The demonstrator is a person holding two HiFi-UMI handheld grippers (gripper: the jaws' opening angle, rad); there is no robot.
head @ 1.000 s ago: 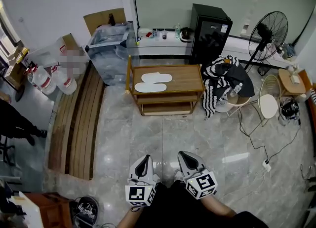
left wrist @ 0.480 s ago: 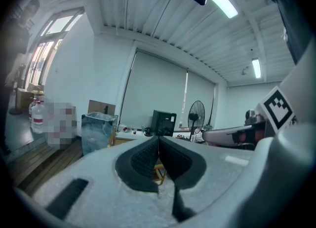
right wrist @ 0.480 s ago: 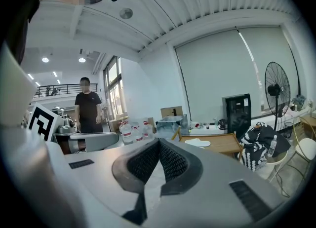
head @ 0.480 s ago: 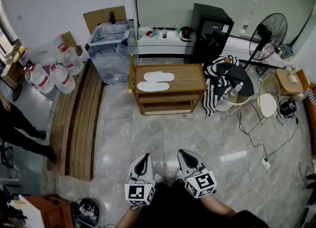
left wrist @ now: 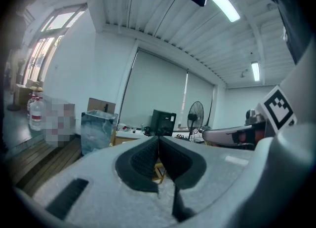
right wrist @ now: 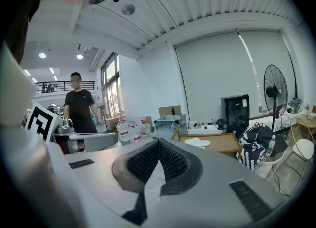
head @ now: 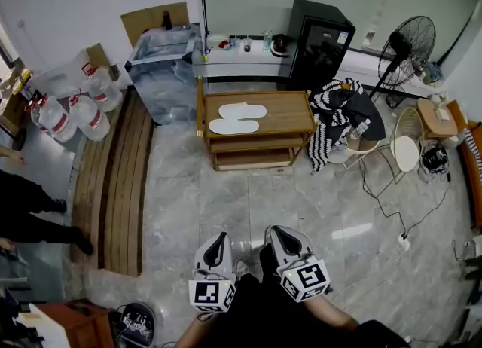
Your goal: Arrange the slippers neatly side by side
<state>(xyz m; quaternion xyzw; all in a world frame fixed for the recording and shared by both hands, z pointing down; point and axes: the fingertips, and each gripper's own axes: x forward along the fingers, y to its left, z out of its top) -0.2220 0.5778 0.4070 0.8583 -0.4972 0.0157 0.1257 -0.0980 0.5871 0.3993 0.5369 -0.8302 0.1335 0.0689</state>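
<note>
Since a second ago, the bystander (head: 30, 215) at the head view's left edge has stepped further in and the wooden table (head: 290, 117) has drifted slightly up-frame. I note the left gripper (head: 218, 241) and right gripper (head: 280, 235) low in frame, well apart from it. Two white slippers (head: 236, 118) lie flat on the table top, parallel and just beside each other, the farther one offset rightward. I judge them thin, light and floppy, apt to slide on the wood, and best pinched at a sole edge or heel. Left gripper view: jaws pressed together, nothing between them, slippers not visible. Right gripper view: jaws likewise clenched and empty, slippers visible beyond on the table.
</note>
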